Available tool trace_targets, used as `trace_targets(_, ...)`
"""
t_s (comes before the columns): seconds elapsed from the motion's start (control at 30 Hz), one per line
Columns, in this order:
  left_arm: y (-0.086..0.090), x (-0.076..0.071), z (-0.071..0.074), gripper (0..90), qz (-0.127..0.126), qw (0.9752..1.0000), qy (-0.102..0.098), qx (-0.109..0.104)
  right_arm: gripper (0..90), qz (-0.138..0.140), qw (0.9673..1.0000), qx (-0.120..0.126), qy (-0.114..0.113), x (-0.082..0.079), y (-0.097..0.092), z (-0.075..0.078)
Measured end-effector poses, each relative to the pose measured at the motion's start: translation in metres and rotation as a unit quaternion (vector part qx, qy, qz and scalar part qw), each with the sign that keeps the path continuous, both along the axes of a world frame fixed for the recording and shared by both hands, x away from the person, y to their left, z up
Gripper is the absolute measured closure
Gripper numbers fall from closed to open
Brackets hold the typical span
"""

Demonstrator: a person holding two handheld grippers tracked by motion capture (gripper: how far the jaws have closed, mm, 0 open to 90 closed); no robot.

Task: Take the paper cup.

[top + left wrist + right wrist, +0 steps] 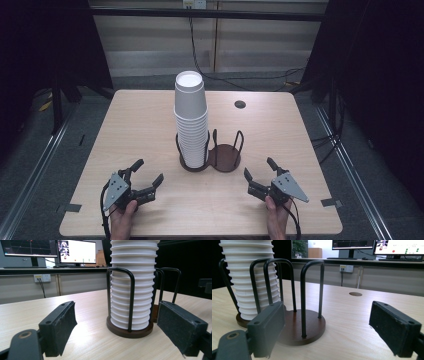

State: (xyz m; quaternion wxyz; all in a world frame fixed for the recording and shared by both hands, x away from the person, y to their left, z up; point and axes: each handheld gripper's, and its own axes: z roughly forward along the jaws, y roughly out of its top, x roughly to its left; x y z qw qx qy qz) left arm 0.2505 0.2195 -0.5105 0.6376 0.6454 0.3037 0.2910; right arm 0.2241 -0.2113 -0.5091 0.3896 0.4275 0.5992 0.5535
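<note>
Two hand-held black two-jaw grippers parked near the front edge of the light wooden tabletop, one toward each front corner. Left gripper gaping wide, nothing between the jaws, aimed at the tall stack of white ribbed paper cups. Right gripper same deal: spread wide, holding nothing, well apart from everything. Stack sitting upright about mid-tabletop, in the left ring of a dark brown double cup holder with black wire loops; right ring bare, just the round wooden base. From the left gripper view, cups standing inside the wire loops, dead ahead between the two pads. From the right gripper view, holder's bare ring up close, with the cups behind it at left. Small round dark hole toward the far right part of the tabletop.
</note>
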Motion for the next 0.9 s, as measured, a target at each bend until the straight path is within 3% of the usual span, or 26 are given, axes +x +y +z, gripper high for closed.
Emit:
trace_targets(0.13,0.0,0.0,0.0,15.5,0.003,1.0,-0.001,0.002,12.5,-0.008,0.9999,-0.007,0.004,0.001,0.001,0.0)
trace_targets(0.2,0.0,0.0,0.0,15.5,0.003,1.0,-0.001,0.002,12.5,0.009,0.9999,-0.007,0.008,0.001,0.001,0.001)
trace_targets(0.37,0.0,0.0,0.0,15.6,0.003,1.0,-0.001,0.002,12.9,0.017,0.9995,0.008,0.026,0.002,0.0,0.001)
trace_targets(0.47,0.0,0.0,0.0,15.7,0.003,1.0,0.0,0.002,14.1,0.021,0.9992,-0.001,0.034,0.003,0.001,0.004)
trace_targets(0.7,0.0,0.0,0.0,15.7,0.002,1.0,-0.001,0.002,13.7,0.051,0.9983,-0.003,0.029,0.009,0.005,0.024)
trace_targets(0.8,0.0,0.0,0.0,15.7,0.002,1.0,-0.001,0.002,13.1,0.044,0.9989,-0.003,0.017,0.011,0.006,0.03)
trace_targets(0.9,0.0,0.0,0.0,15.7,0.003,1.0,-0.001,0.002,13.4,0.062,0.9978,-0.004,0.021,0.015,0.008,0.037)
